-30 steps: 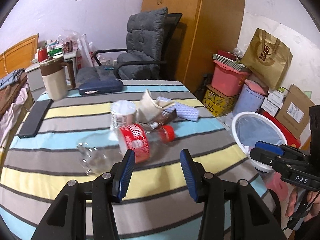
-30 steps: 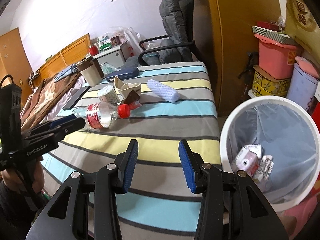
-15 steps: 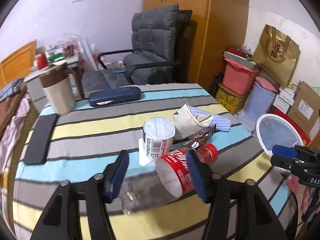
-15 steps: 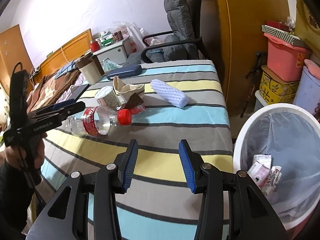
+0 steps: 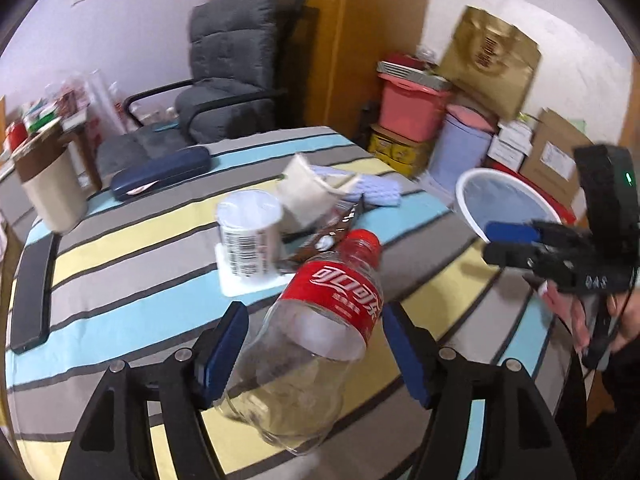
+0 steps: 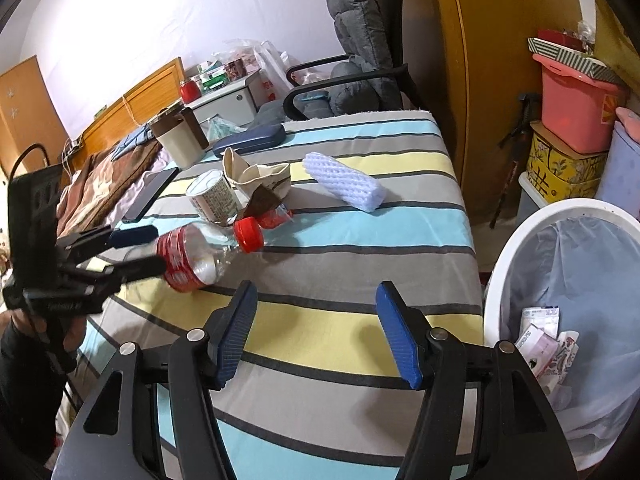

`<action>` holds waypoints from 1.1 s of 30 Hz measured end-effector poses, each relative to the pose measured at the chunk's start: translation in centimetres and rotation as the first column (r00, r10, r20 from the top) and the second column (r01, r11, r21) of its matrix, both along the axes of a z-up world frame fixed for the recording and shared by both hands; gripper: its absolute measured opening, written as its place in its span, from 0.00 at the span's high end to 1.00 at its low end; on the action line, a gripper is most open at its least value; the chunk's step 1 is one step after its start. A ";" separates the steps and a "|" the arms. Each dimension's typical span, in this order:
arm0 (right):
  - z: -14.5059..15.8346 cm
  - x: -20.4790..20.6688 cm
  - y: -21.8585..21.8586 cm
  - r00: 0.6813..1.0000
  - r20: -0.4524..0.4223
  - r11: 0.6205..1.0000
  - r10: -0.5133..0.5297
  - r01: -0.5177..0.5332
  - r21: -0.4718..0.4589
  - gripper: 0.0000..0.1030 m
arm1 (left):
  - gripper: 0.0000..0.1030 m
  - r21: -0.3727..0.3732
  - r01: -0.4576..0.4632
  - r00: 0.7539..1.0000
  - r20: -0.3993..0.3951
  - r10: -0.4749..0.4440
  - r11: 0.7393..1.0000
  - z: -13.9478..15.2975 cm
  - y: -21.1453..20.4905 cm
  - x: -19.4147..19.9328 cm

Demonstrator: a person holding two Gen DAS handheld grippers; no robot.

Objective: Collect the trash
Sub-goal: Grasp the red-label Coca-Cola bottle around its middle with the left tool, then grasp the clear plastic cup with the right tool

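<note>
Left gripper (image 5: pixel 312 356): jaws opening, astride the plastic bottle (image 5: pixel 320 320) lying on the desk (image 6: pixel 360 272), not pinching.
Right gripper (image 6: pixel 316 336): opening, empty.
Beyond: cup (image 6: pixel 214 196), wrappers (image 6: pixel 260 184), foam sleeve (image 6: pixel 344 182) uncollected.
Bin (image 6: pixel 500 264): some trash inside.

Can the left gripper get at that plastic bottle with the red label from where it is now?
Probably yes. The left gripper is opening, and the plastic bottle already lies on its side between the blue pads, which do not press on it. Nothing sits between them; the white cup stands beyond the bottle.
</note>
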State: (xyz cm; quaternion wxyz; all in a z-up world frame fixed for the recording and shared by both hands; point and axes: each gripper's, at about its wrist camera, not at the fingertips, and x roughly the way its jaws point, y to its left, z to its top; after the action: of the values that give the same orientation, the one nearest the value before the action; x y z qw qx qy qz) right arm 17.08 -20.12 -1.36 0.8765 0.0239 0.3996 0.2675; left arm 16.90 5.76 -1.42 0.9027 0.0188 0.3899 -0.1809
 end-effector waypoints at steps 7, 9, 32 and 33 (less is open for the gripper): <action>0.2 -0.1 -0.1 1.000 0.000 1.000 -0.007 0.007 -0.003 0.38 | 0.33 -0.017 -0.041 0.999 -0.022 0.040 0.999 -1.2 -1.5 -0.1; 0.4 -0.2 -0.1 1.000 0.005 1.000 -0.007 0.007 -0.009 0.38 | 0.36 -0.010 -0.055 0.998 -0.019 0.055 0.998 -1.4 -1.8 -0.5; 0.2 1.5 5.0 0.994 0.027 0.993 0.104 -0.102 -0.064 0.39 | 0.41 -0.075 -0.480 0.876 0.011 0.482 0.874 -0.6 5.1 -6.7; 0.1 1.8 5.5 0.993 0.025 0.991 0.114 -0.112 -0.076 0.38 | 0.41 -0.068 -0.491 0.870 0.012 0.492 0.869 -0.6 5.3 -6.5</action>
State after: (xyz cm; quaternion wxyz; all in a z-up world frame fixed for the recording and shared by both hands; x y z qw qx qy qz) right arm 18.86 -14.63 -1.29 0.8660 -0.0352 0.3970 0.3021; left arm 10.40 11.03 -1.97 0.9247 -0.1068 0.3629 0.0427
